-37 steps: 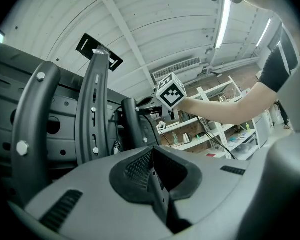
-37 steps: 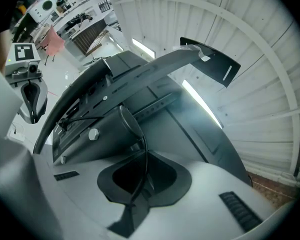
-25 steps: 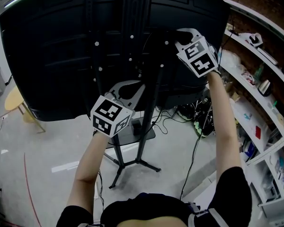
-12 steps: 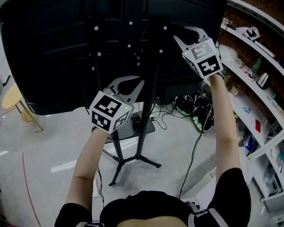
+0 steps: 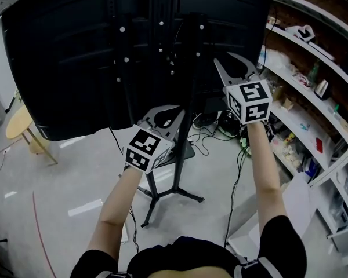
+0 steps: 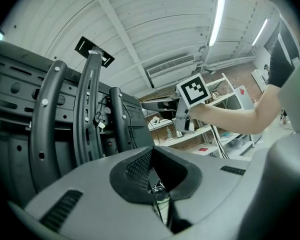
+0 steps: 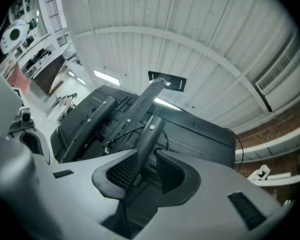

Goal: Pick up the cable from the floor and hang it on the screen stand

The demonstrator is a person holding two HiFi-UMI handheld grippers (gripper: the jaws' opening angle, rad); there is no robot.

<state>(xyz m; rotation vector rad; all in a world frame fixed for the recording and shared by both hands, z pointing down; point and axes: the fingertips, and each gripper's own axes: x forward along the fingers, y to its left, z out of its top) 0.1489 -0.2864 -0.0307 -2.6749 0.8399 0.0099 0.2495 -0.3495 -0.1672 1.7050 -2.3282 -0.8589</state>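
With the right claw (image 5: 223, 58) just opened and empty beside the screen stand (image 5: 194, 57), left claw (image 5: 177, 113) closed, both needed to draw straight back without snagging the cable (image 7: 125, 134).

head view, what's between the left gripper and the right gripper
A black stand post runs between left gripper and right gripper in the head view. The right gripper's fingers have just been opening, holding nothing.

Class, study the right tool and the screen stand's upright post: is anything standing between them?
Nothing visible does. The right tool has its jaws apart, having just been opening, and they grip nothing. Its own view looks through that gap straight at the upright post, with no object in front of it.
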